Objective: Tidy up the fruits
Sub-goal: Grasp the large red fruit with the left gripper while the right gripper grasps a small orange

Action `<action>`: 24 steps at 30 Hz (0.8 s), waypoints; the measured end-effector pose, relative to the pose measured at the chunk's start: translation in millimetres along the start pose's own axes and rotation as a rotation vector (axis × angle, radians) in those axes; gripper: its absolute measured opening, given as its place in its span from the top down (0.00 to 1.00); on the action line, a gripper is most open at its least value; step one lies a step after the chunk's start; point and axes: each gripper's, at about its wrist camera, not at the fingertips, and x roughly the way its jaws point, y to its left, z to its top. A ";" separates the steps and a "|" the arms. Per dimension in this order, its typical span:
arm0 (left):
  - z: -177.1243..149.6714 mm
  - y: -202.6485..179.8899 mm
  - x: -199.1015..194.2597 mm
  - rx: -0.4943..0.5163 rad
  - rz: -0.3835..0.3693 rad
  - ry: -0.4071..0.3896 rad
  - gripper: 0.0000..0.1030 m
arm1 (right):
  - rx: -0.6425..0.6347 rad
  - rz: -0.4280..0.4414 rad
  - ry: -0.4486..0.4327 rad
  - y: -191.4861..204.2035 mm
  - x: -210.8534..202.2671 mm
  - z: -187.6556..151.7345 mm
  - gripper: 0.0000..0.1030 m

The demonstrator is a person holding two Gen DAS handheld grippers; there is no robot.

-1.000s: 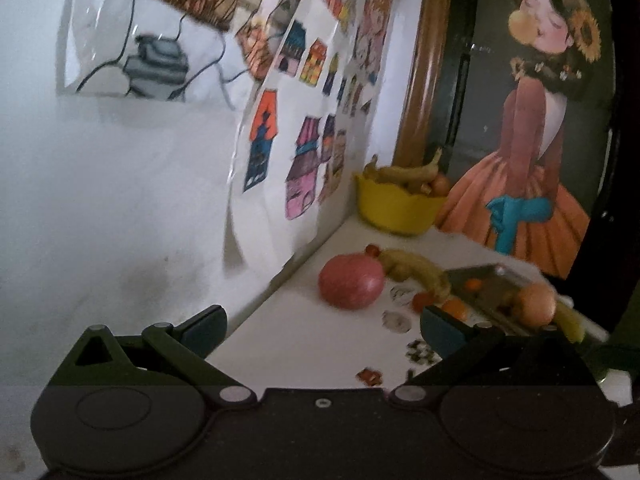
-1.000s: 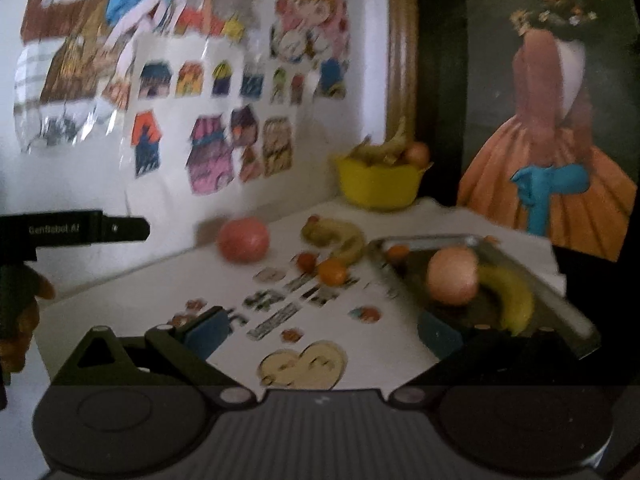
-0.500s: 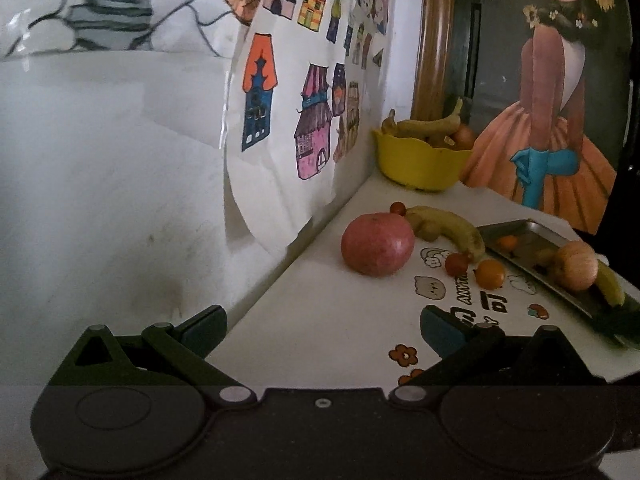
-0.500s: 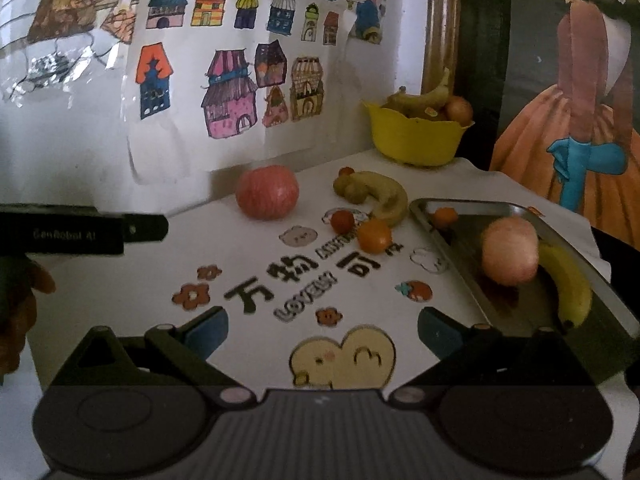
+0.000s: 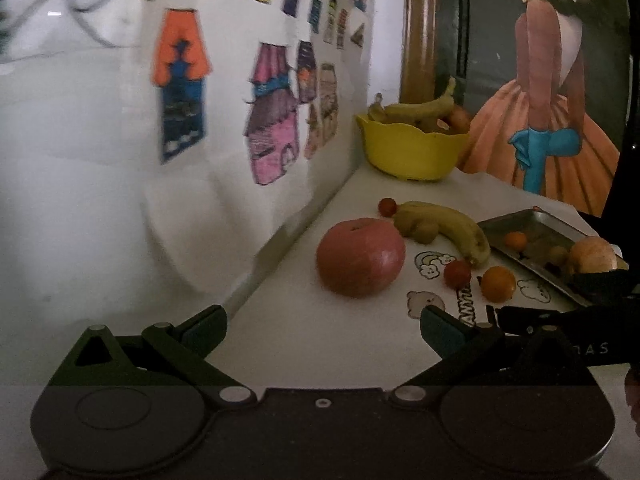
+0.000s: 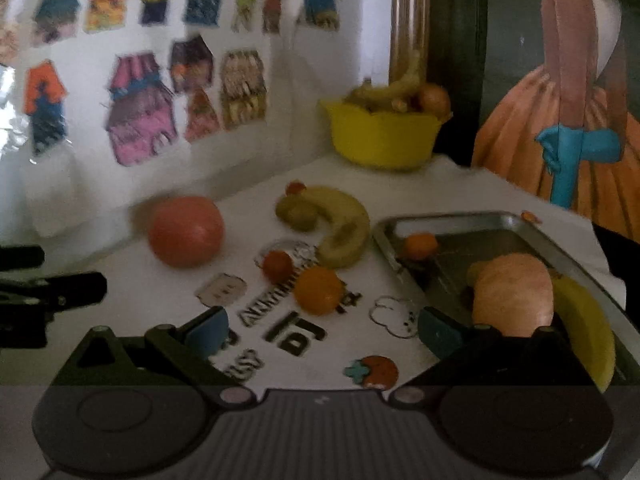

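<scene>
Tray (image 6: 480, 220): bare metal, dull sheen, scuffed floor. Bowl (image 5: 412, 152): smooth yellow plastic, semi-matt. Counter (image 5: 320, 344): white matt covering with printed cartoons. Drawings (image 6: 140, 120): paper, some under glossy film. Frame (image 5: 416, 32): polished wood. Apple (image 5: 360, 262): smooth, faintly glossy skin. Claw pads (image 6: 208, 330): matt blue.

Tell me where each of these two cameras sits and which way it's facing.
Left wrist: rides the left gripper, low by the wall, facing the big red apple; its open fingers and the right gripper's tip show.
Right wrist: rides the right gripper, facing the small orange fruit and metal tray; open fingers show.
Shared: apple, yellow bowl.
</scene>
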 end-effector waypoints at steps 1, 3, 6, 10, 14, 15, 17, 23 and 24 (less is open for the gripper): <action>2.5 -1.9 5.4 -0.002 -0.004 0.007 0.01 | -0.004 0.007 0.003 -2.1 3.7 2.2 0.00; 6.9 -5.4 14.1 -0.009 -0.011 0.017 0.01 | 0.005 0.047 -0.001 -7.1 7.3 5.8 0.00; 13.5 -10.1 26.6 -0.021 -0.014 0.023 0.01 | 0.032 0.105 -0.027 -13.3 8.7 8.2 0.02; 23.9 -10.5 40.0 -0.063 -0.018 0.033 0.01 | 0.056 0.136 -0.019 -20.7 14.6 7.0 0.06; 31.2 -11.2 51.5 -0.082 -0.001 0.044 0.01 | 0.047 0.134 -0.013 -21.3 17.6 5.2 0.12; 32.3 -12.2 54.9 -0.079 0.003 0.045 0.01 | 0.042 0.134 -0.013 -20.8 18.2 4.7 0.15; 34.4 -13.4 62.8 -0.083 0.009 0.049 0.01 | 0.034 0.138 -0.007 -19.4 19.6 4.2 0.20; 33.0 -17.4 80.6 -0.102 -0.021 0.056 0.01 | -0.018 0.124 -0.016 -11.6 19.5 5.7 0.35; 32.0 -18.3 82.7 -0.098 -0.024 0.058 0.01 | -0.022 0.125 -0.012 -10.6 20.5 6.1 0.39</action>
